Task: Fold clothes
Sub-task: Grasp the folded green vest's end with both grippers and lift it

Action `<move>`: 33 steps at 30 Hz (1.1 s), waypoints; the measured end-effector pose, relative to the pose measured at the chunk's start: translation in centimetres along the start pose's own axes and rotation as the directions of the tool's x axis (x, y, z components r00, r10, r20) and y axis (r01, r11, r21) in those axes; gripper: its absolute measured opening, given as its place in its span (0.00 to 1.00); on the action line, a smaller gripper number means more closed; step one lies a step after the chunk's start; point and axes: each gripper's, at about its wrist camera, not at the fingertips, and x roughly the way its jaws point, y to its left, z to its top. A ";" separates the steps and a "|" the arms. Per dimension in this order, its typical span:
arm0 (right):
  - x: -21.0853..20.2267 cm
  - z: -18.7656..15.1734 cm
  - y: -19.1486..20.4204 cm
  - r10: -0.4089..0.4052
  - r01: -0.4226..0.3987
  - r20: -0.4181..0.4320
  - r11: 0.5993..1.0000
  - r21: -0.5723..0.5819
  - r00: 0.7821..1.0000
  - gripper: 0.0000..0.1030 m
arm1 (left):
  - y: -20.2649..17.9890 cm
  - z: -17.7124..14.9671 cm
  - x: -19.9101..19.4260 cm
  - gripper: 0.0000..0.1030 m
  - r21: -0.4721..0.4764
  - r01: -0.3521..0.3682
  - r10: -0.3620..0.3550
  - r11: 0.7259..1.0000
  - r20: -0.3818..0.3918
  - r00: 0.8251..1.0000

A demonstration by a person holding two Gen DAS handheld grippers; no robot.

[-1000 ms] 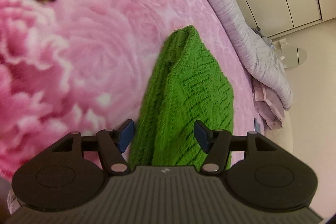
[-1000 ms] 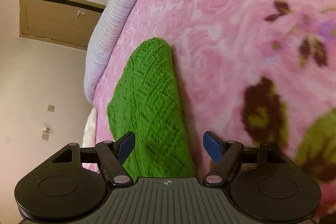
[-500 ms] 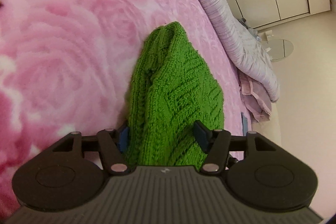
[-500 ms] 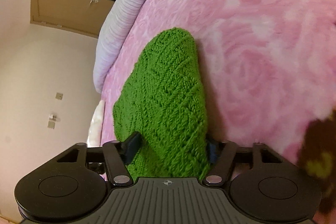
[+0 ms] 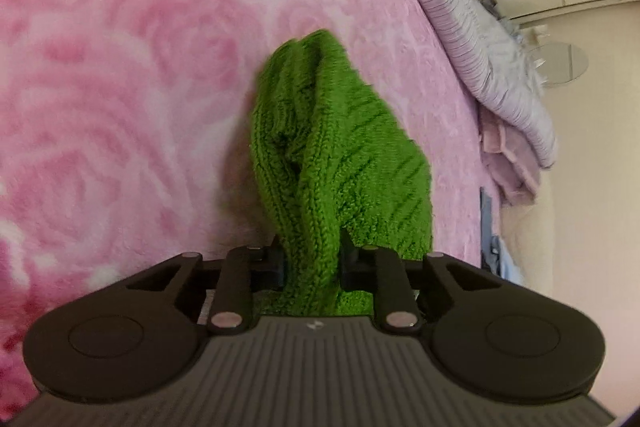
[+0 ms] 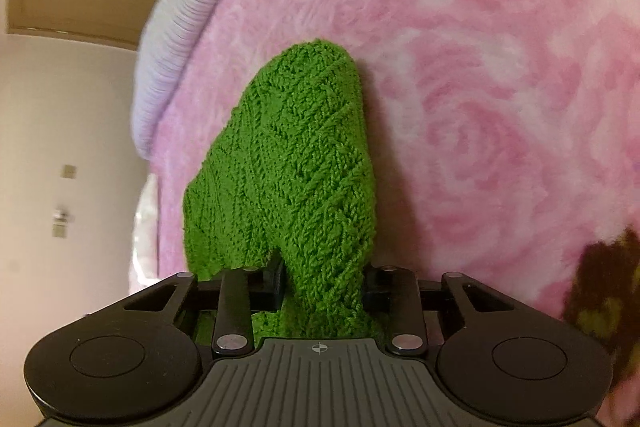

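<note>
Garment: a green knitted garment [image 5: 340, 155] is seen bunched over the pink rose-patterned blanket [image 5: 120, 87], running from the middle of each wrist view down to 6 o'clock, where it enters the claws.
Left gripper [image 5: 311, 263]: clenched on a gathered edge of the knit; the fabric is pinched into a narrow neck between the two fingers.
Right gripper [image 6: 323, 281]: likewise clamped on the knit, a thick fold being squeezed between its fingers.
Position on bed: in the left view the garment's far end is seen at 12 o'clock of centre, with the striped purple bedding [image 5: 472, 27] towards 1 o'clock; in the right view the same bedding [image 6: 180, 27] lies towards 10 o'clock.
Stage: a two-handed hold is judged to be in hand; whether the knit is being spread out or carried over into a fold cannot be told from this moment.
Doing it well: both pinches should be kept firm and level, so that the edge between them is held taut and the loose knit is not stretched unevenly.
Risk: the bulky, stretchy knit could be dragged into wrinkles on the plush blanket if it is pulled along instead of being lifted clear.
Hidden: the span of cloth between the two claws is not shown.
</note>
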 end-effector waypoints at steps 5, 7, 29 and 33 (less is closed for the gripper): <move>-2.2 0.9 4.6 0.016 -0.013 -0.041 0.997 0.074 0.999 0.28 | -4.4 2.1 -5.3 0.16 -0.014 -0.046 0.046 0.999 0.011 0.999; -3.1 1.3 7.1 0.039 -0.034 -0.054 0.996 0.082 0.998 0.28 | -6.1 2.9 -8.1 0.16 -0.026 -0.053 0.053 0.998 0.028 0.998; 15.2 -6.2 37.6 0.174 -0.194 -0.185 0.977 -0.093 0.967 0.28 | 7.7 20.5 -37.1 0.16 -0.088 -0.054 0.075 0.995 0.256 0.964; 23.4 -9.7 43.0 0.169 -0.176 -0.151 0.984 -0.036 0.974 0.28 | 14.1 27.6 -42.0 0.16 -0.055 -0.079 0.089 0.995 0.205 0.975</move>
